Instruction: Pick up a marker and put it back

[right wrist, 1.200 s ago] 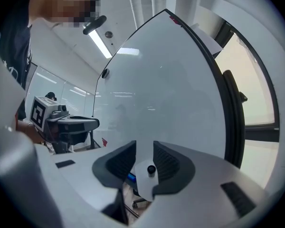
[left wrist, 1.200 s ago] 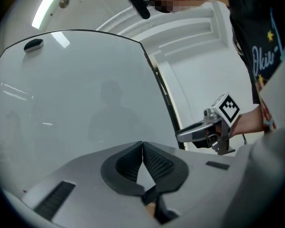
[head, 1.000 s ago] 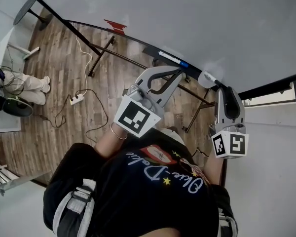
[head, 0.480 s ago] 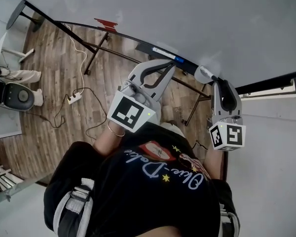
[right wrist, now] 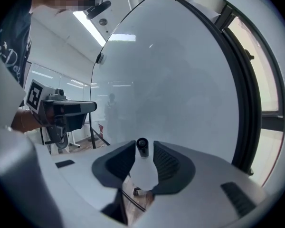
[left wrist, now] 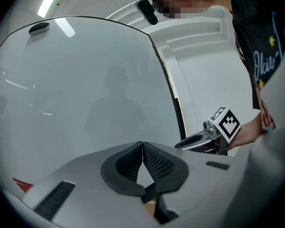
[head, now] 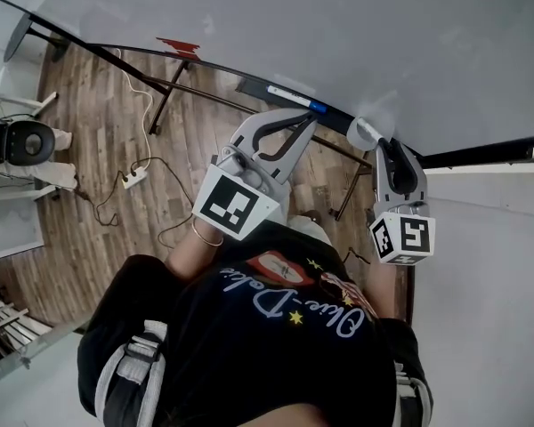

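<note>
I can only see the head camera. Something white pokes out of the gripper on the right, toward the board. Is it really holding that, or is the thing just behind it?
Observer: It is holding it. In the right gripper view, the right gripper has a marker clamped between its jaws, with the marker's dark end facing the whiteboard.
Operator: And the other gripper, does it have anything?
Observer: No. In the left gripper view, the left gripper has its jaws closed tip to tip with nothing between them.
</note>
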Demonstrator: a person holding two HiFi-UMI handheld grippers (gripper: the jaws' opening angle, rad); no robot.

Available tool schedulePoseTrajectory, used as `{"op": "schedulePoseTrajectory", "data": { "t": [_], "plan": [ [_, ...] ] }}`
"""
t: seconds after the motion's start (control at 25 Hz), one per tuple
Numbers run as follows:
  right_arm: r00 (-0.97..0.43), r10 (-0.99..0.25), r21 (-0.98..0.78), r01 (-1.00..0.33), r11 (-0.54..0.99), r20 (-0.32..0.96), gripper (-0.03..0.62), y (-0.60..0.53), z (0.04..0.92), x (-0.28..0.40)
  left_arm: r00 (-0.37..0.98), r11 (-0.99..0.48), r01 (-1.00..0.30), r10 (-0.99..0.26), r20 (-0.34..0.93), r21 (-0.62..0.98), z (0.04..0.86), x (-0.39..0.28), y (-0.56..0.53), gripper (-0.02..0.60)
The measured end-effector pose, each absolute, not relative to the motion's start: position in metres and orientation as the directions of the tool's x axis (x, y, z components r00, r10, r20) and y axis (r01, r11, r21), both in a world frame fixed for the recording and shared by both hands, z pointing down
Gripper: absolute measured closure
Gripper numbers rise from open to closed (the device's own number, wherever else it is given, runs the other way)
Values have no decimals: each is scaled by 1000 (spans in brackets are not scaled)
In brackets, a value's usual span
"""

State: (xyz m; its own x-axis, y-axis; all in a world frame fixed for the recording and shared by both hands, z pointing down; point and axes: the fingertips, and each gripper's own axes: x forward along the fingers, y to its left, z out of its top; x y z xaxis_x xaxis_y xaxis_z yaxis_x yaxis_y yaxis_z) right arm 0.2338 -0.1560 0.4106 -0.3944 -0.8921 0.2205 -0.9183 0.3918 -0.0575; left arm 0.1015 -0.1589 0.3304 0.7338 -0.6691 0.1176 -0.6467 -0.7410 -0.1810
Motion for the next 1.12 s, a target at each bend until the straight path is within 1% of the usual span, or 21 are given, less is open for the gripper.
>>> {"op": "schedulePoseTrajectory", "data": {
  "t": [0.2,0.32,0.72,1.12],
  "plan": [
    [-391,-893,-59,-920,388,223,494,-158,413,232,736,-744,-641,-666,123,-189,332,102,-161,578],
    [-390,-892,-49,-920,389,229,517,-160,414,231,730,-737,-647,-673,121,-195,331,98,-162,578],
    [-371,-899,-3,-925,381,232,522,-162,407,231,691,-699,-689,-713,118,-191,330,77,-163,578],
    [-388,-900,16,-917,399,201,522,-160,391,229,688,-696,-691,-716,118,-194,335,76,-160,578]
  ]
}}
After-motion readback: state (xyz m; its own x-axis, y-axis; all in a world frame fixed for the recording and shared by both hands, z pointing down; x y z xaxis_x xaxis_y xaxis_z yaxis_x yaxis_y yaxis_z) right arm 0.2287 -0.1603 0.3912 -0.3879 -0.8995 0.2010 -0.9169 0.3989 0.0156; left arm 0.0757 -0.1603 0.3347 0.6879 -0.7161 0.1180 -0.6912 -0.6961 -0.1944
